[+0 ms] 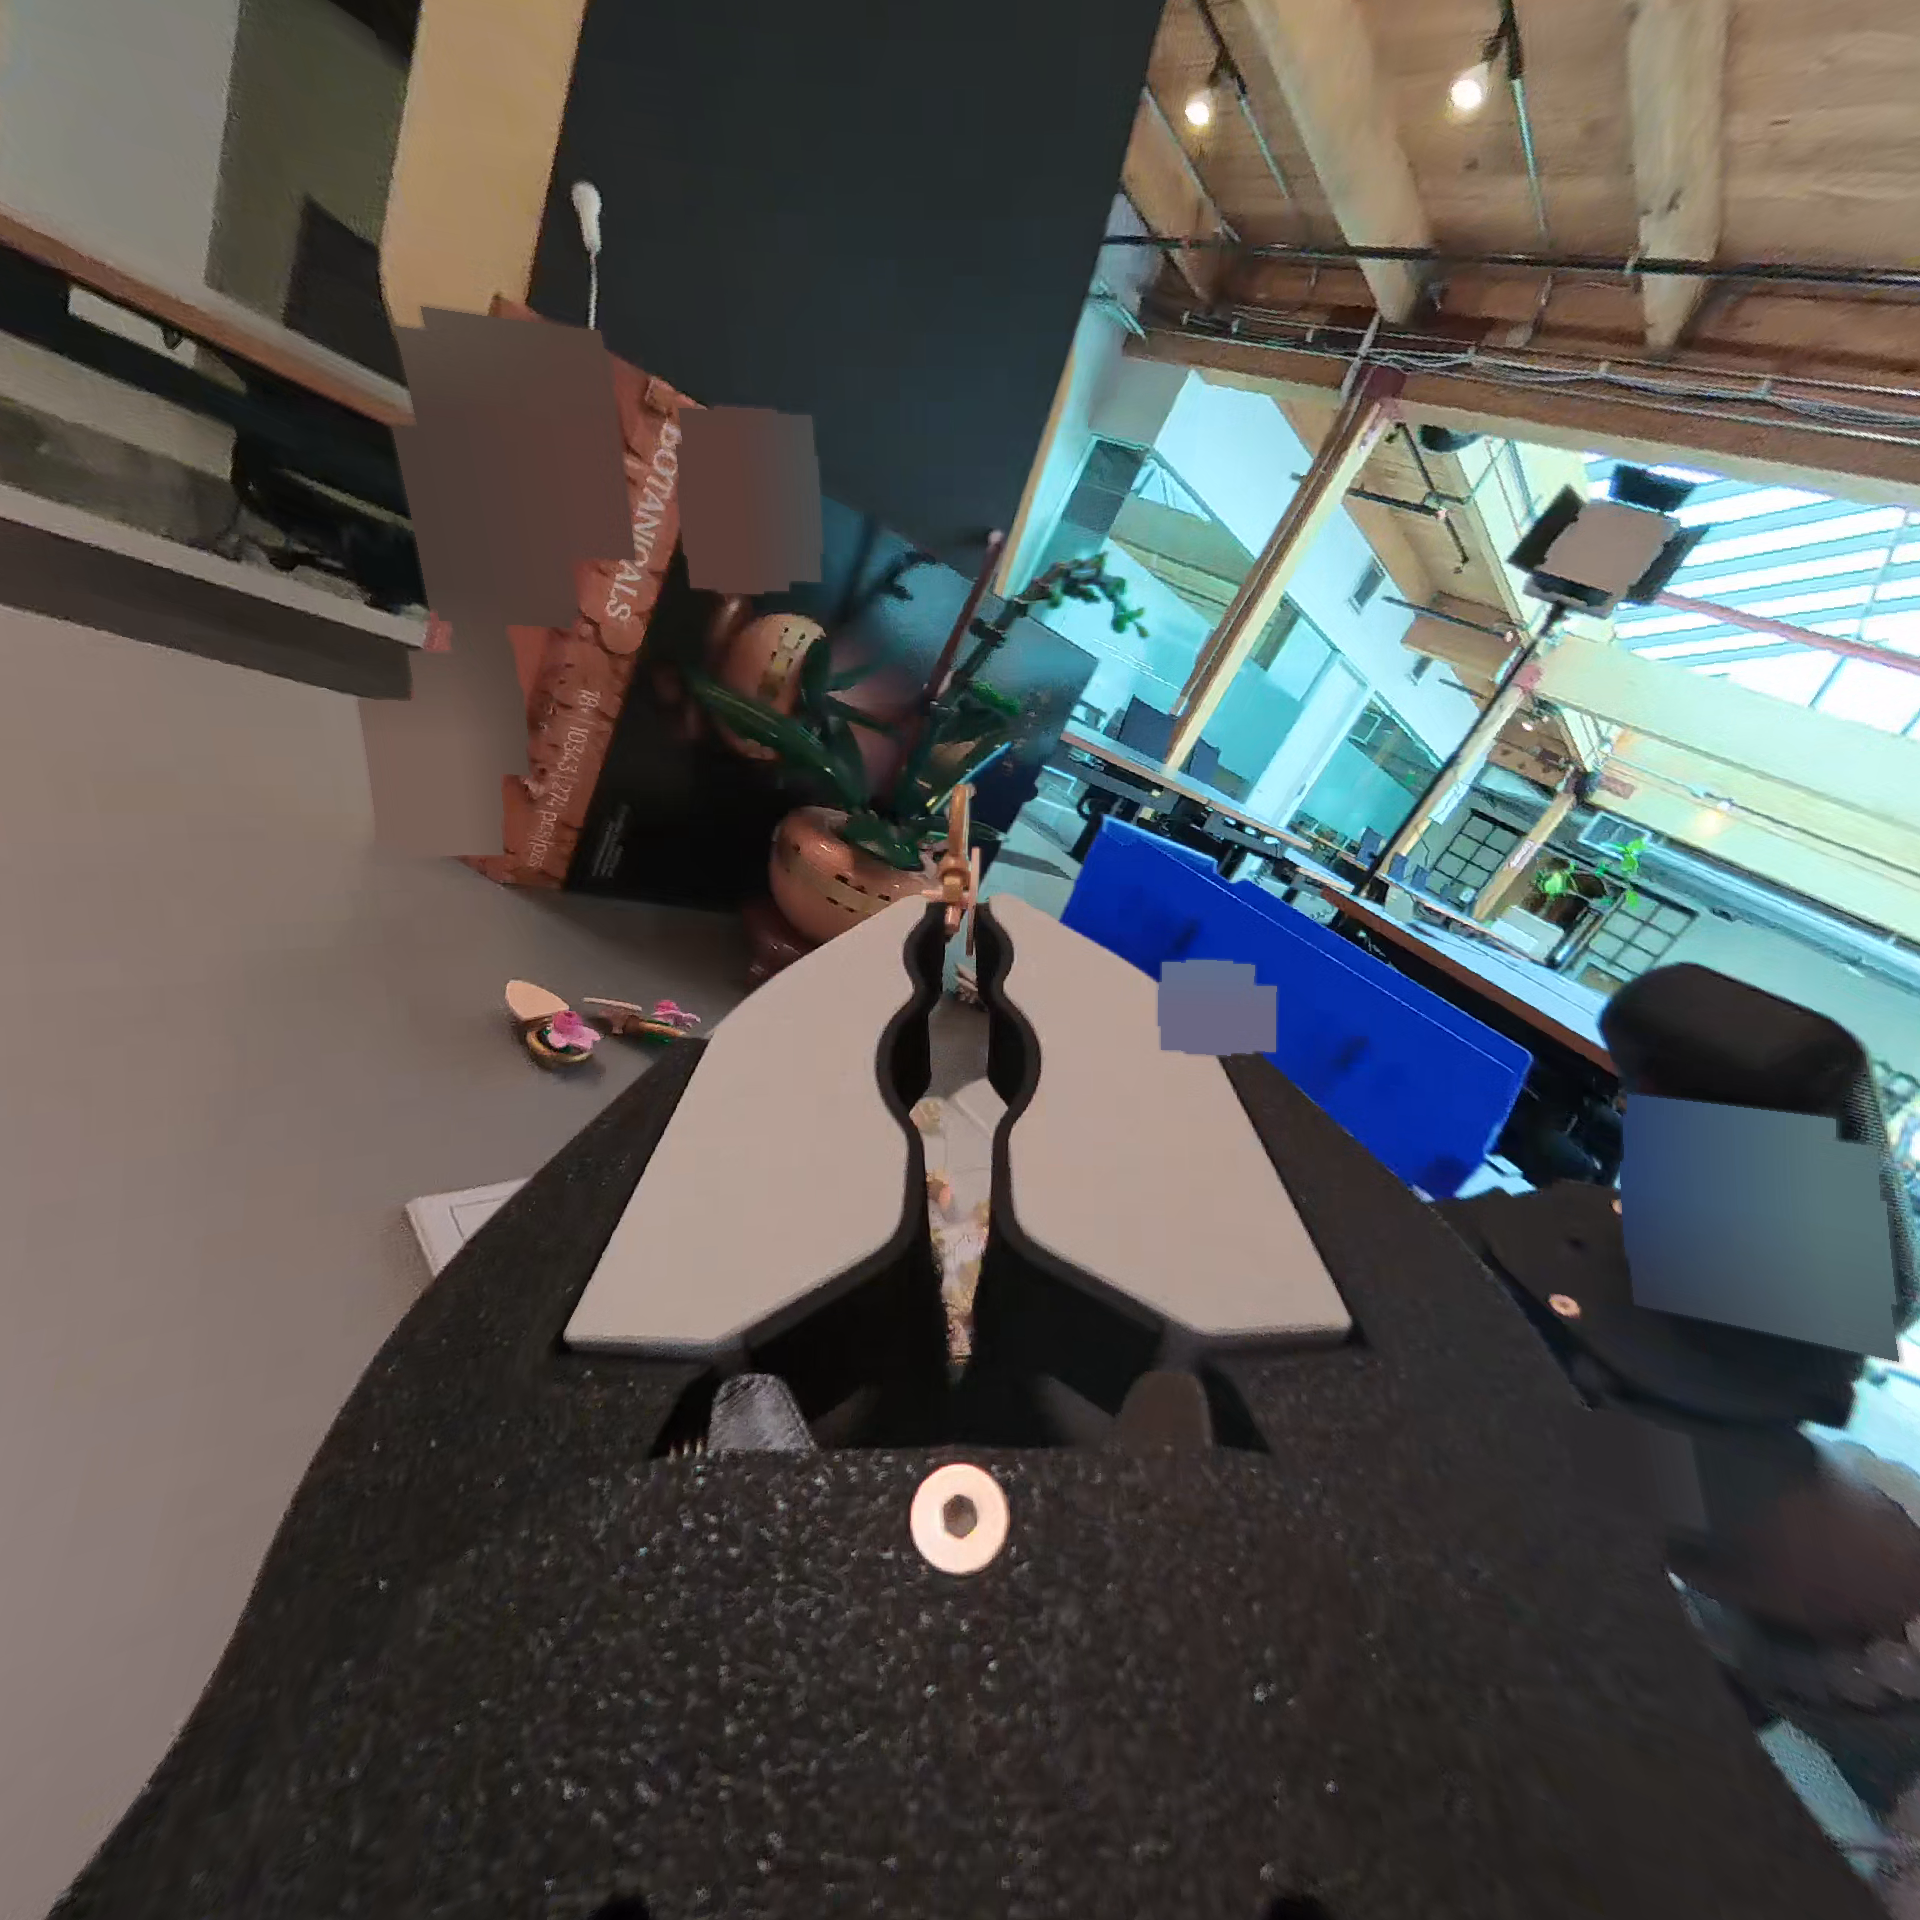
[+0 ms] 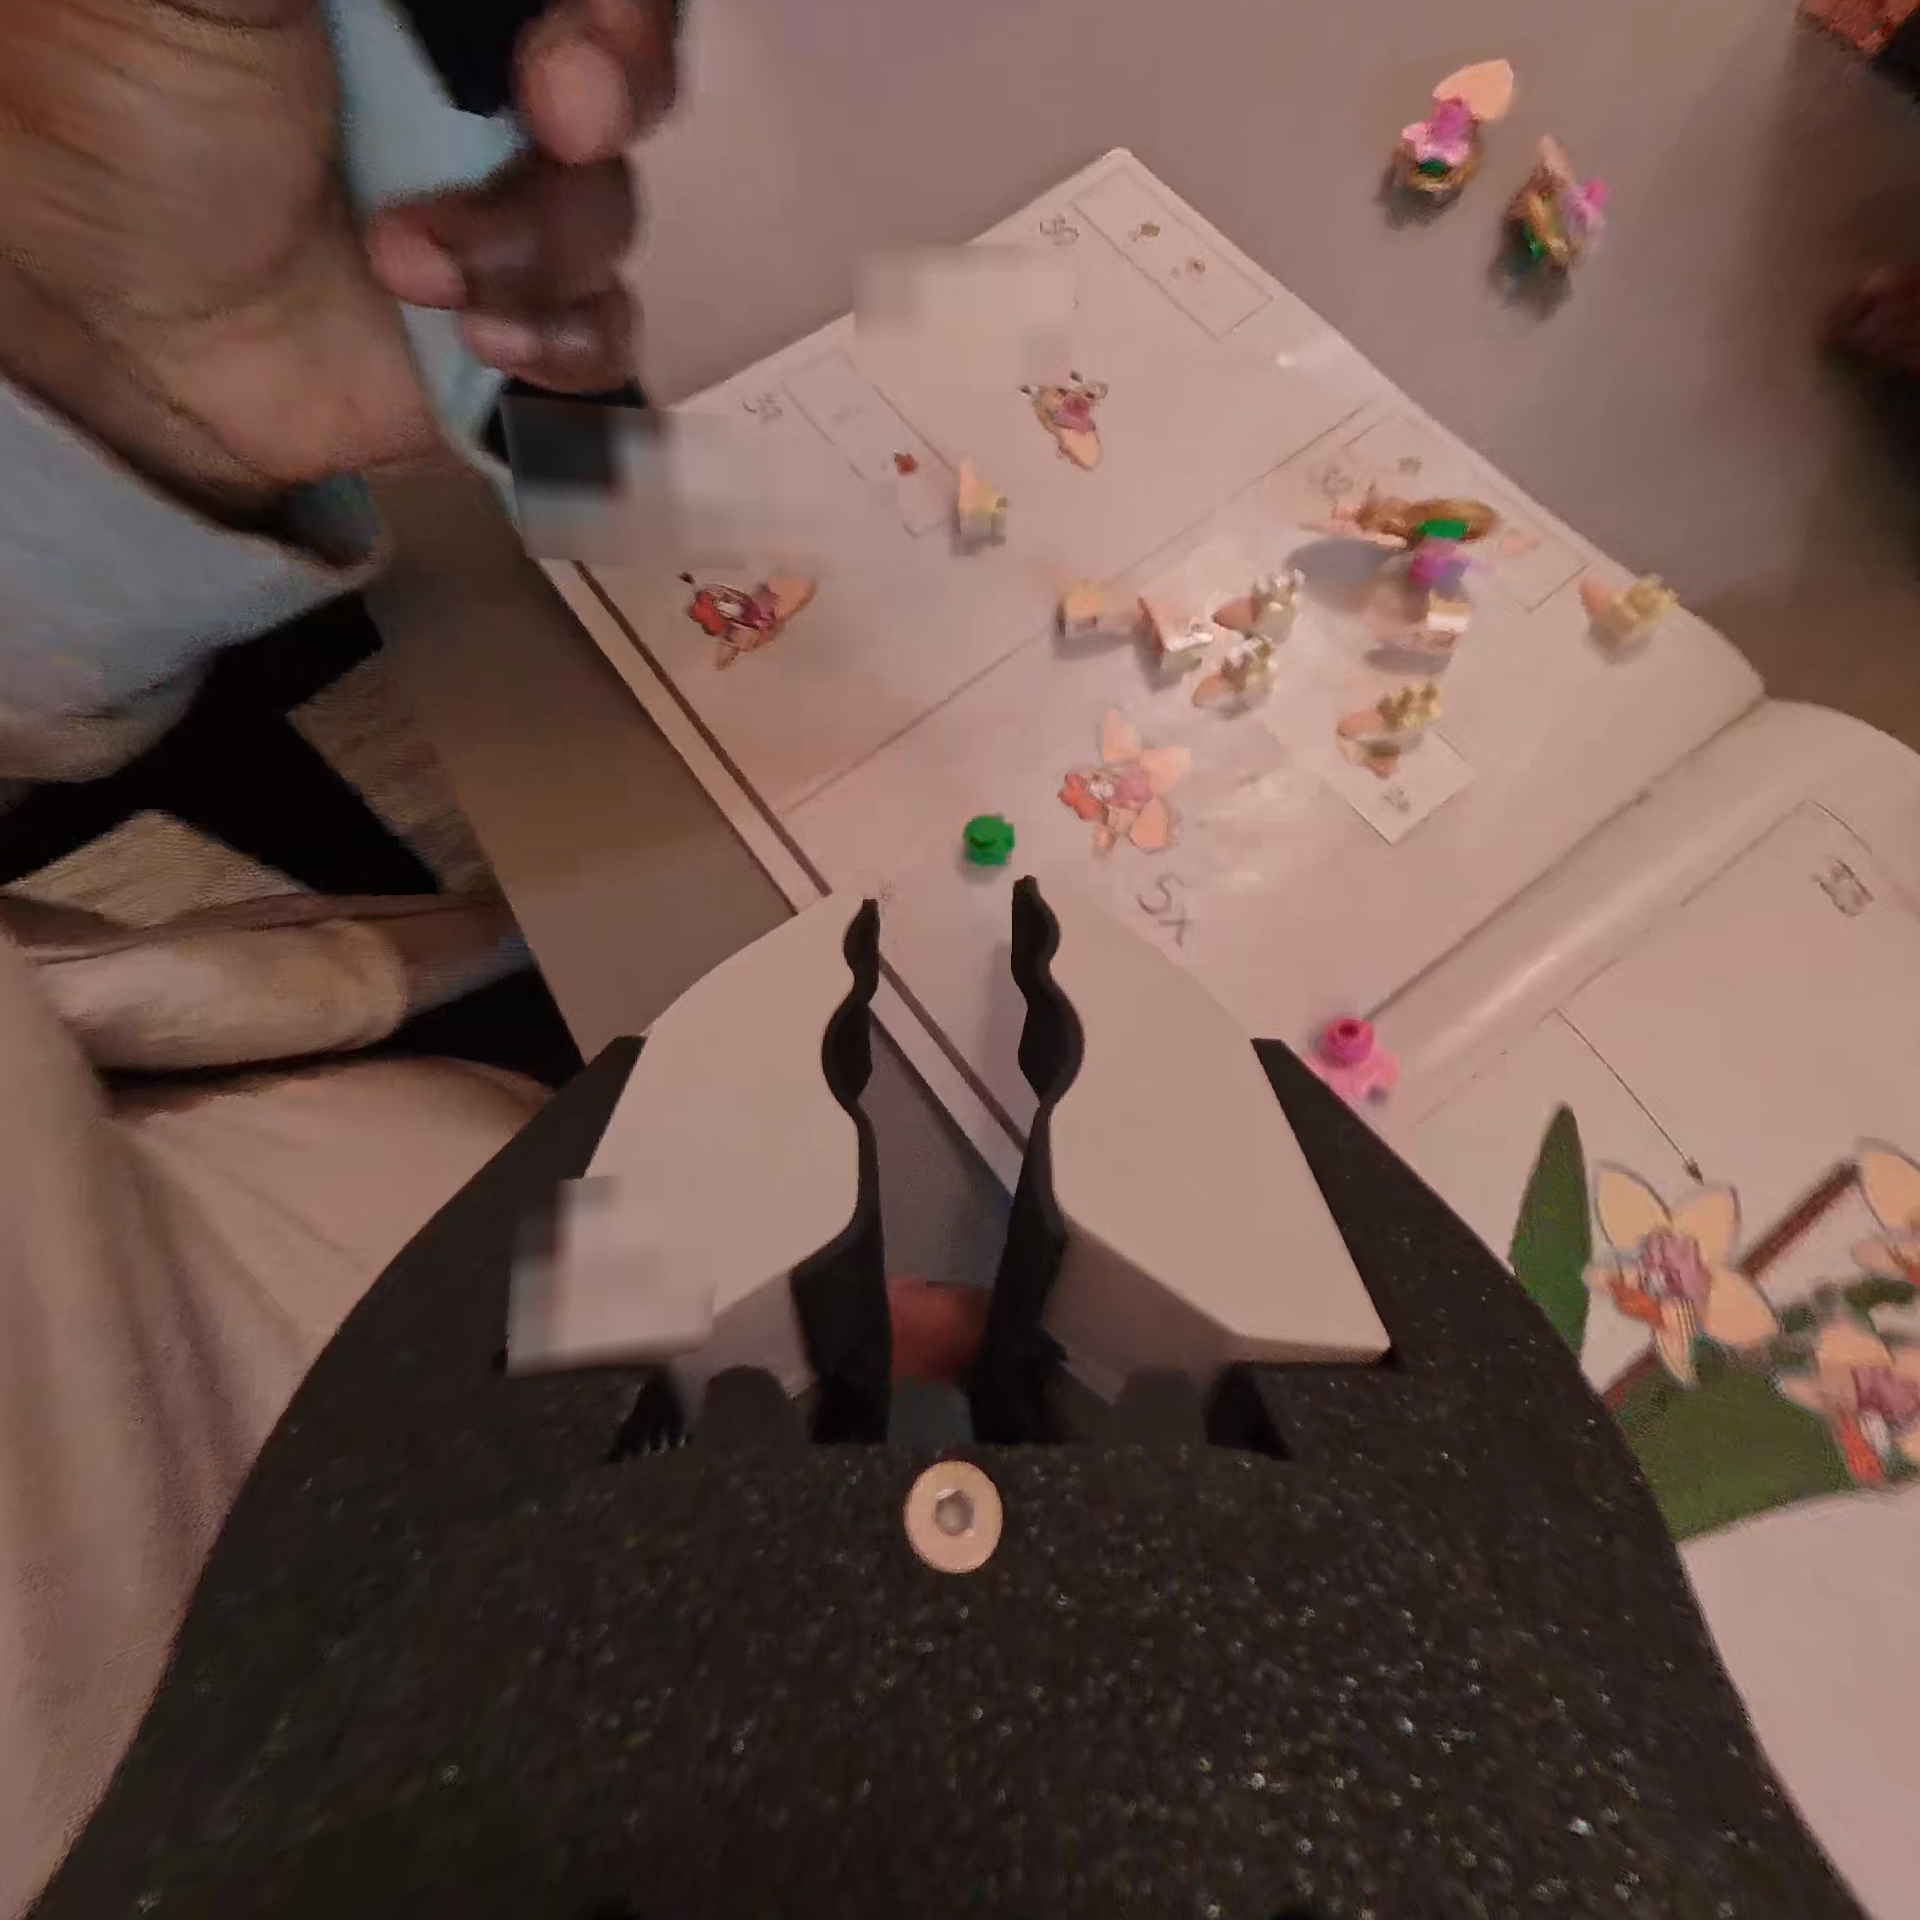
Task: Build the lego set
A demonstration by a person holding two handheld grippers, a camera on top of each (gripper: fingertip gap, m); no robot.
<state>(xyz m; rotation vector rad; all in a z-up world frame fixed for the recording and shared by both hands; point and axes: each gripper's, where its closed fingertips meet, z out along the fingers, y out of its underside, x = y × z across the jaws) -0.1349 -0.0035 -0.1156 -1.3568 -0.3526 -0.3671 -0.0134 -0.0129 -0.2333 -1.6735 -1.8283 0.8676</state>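
Ahead of R fingers (image 2: 1023, 904), green stud (image 2: 986, 840), apart

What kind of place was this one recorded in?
Probably an open-plan office or studio: exposed timber ceiling beams, rows of long desks behind, and a light panel on a stand.

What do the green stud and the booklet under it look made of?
Green stud: hard moulded plastic by the look, with a uniform saturated colour and crisp round knob; the blur hides its finish. Booklet: paper, fairly glossy, thin pages curving at the spine with a pale sheen, printed with diagrams.
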